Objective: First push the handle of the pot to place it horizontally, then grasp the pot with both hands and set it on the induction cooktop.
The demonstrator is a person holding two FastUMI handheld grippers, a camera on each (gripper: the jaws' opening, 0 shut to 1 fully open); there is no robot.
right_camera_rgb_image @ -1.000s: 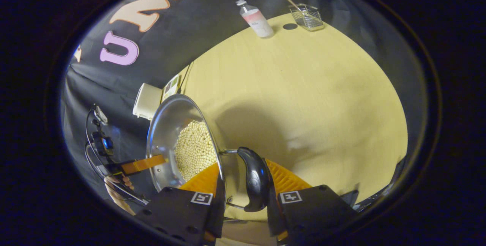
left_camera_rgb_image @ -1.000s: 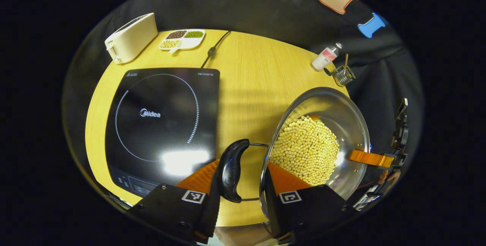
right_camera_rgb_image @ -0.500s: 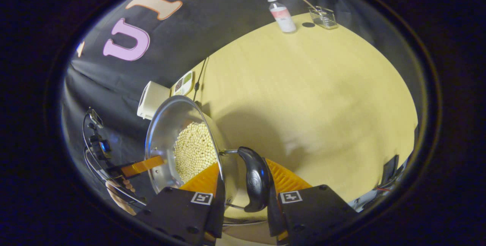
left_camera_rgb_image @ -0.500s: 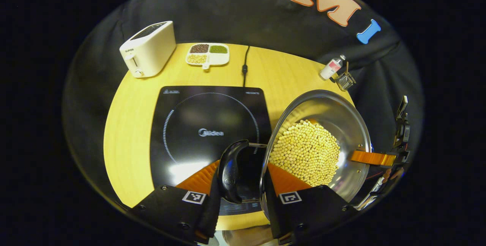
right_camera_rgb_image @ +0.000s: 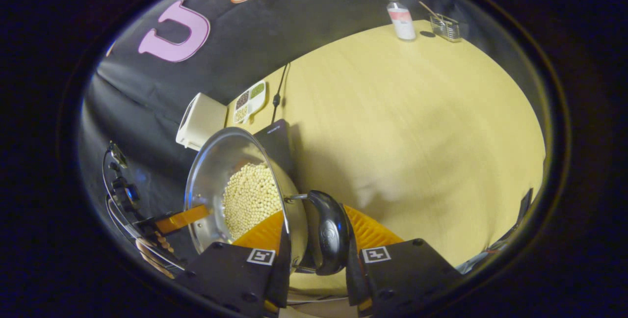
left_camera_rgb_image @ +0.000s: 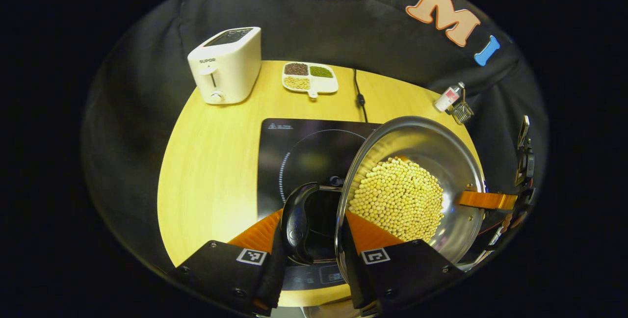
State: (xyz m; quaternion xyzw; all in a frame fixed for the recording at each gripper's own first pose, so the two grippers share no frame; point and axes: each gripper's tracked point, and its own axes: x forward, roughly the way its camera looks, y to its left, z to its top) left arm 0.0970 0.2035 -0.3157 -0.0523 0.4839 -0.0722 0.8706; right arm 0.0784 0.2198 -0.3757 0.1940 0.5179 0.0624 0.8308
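Observation:
A steel pot (left_camera_rgb_image: 441,146) holding pale yellow beans (left_camera_rgb_image: 397,200) hangs tilted above the right part of the black induction cooktop (left_camera_rgb_image: 304,148). My left gripper (left_camera_rgb_image: 309,234) is shut on the pot's black side handle (left_camera_rgb_image: 298,222), with one finger inside the rim. Across the pot, my right gripper (left_camera_rgb_image: 485,200) holds the far side. In the right gripper view, my right gripper (right_camera_rgb_image: 314,237) is shut on the other black handle (right_camera_rgb_image: 332,232). There the pot (right_camera_rgb_image: 216,171) lies to the left, with the left gripper (right_camera_rgb_image: 176,220) beyond it and a cooktop corner (right_camera_rgb_image: 277,141) behind the rim.
A white toaster (left_camera_rgb_image: 225,65) and a divided dish of grains (left_camera_rgb_image: 310,77) stand at the table's back, with the cooktop's cable (left_camera_rgb_image: 360,97) beside them. A small bottle (left_camera_rgb_image: 446,98) and a wire basket (left_camera_rgb_image: 461,111) sit at the far right. Bare tabletop (right_camera_rgb_image: 417,112) stretches to the right.
Both grippers have carried the pot leftwards across the table. It has gone from beside the cooktop to above the cooktop's right part. Both grips are unchanged.

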